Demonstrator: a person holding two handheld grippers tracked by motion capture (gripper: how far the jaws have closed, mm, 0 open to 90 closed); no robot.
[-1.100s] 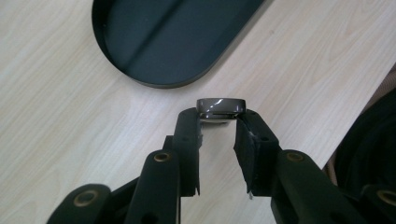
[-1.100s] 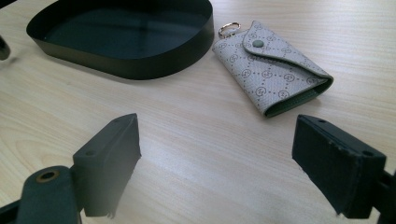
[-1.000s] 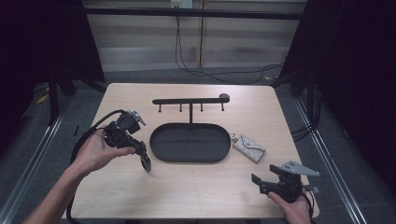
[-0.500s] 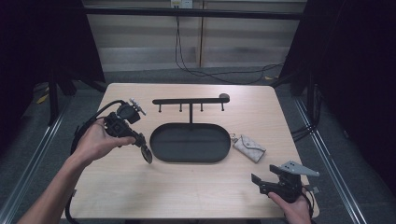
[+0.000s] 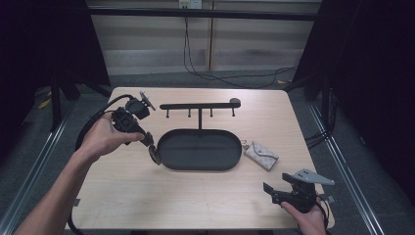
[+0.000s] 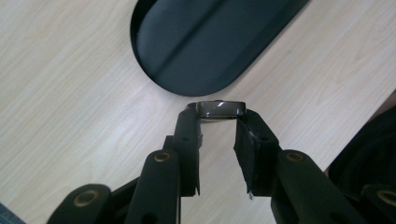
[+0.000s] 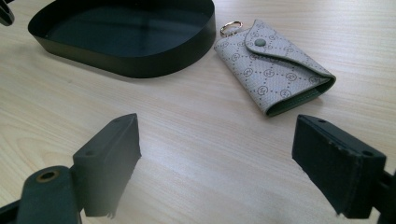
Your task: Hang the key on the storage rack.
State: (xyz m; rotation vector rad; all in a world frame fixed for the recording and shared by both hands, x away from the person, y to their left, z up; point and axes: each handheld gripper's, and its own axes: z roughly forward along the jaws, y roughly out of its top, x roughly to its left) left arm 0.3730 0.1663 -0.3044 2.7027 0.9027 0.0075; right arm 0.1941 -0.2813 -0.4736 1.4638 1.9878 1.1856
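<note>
Centre frame: your left gripper (image 6: 218,122) clamps a dark watch (image 6: 219,108), long axis crosswise between the jaws, hand tilted downward; your right gripper (image 7: 217,158) gapes wide.

A lab-like recording booth: a lone wooden table (image 5: 147,200) ringed by black curtains (image 5: 44,44), metal floor rails (image 5: 29,171), and cables (image 5: 195,58) trailing along a panelled wall (image 5: 147,44).

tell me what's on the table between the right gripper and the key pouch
Nothing: bare wood. In the right gripper view, the open right gripper faces the key pouch across plain tabletop; the high view shows the same gap.
</note>
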